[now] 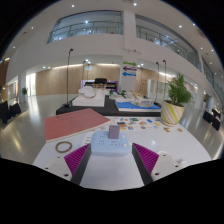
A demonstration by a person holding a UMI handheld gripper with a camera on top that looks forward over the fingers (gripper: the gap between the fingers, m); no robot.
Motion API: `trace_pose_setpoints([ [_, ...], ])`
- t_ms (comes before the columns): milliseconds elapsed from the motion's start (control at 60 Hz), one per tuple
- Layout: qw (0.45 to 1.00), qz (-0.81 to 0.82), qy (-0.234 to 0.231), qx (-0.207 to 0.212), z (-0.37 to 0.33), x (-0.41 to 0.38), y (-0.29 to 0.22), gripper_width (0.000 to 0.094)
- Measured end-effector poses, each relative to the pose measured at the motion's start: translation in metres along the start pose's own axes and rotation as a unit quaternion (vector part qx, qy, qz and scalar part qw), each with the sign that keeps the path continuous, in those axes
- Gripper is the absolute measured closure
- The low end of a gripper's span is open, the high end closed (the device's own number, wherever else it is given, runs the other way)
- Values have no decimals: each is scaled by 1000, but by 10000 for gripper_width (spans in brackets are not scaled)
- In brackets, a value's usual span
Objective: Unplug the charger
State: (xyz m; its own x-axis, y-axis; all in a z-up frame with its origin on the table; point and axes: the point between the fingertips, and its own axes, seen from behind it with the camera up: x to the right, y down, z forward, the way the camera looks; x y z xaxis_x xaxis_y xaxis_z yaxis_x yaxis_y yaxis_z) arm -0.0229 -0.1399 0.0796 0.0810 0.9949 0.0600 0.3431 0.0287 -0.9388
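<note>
A white power strip (110, 144) lies on the white table (185, 148) between my two fingers, near their tips. A small pale charger (113, 131) stands plugged into the strip's top. My gripper (111, 158) is open, with a gap between each magenta pad (79, 159) and the strip. The other pad (146, 158) sits at the strip's right side.
A reddish board (73, 123) lies on the table to the left. A roll of tape (64, 147) lies by the left finger. Small items (150, 124) are scattered beyond the strip. A potted plant (176, 98) stands at the right in a large hall.
</note>
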Motion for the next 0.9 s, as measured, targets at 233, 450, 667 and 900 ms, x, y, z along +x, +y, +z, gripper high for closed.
trace_pose_setpoints([
  [233,1000,7,-4,-6,81,10,-4,78],
  [450,1000,17,-13,-9,124,9,-12,80],
  [667,999,19,-30,-23,147,2,-10,369],
  [900,999,31,-25,18,144,11,-48,753],
])
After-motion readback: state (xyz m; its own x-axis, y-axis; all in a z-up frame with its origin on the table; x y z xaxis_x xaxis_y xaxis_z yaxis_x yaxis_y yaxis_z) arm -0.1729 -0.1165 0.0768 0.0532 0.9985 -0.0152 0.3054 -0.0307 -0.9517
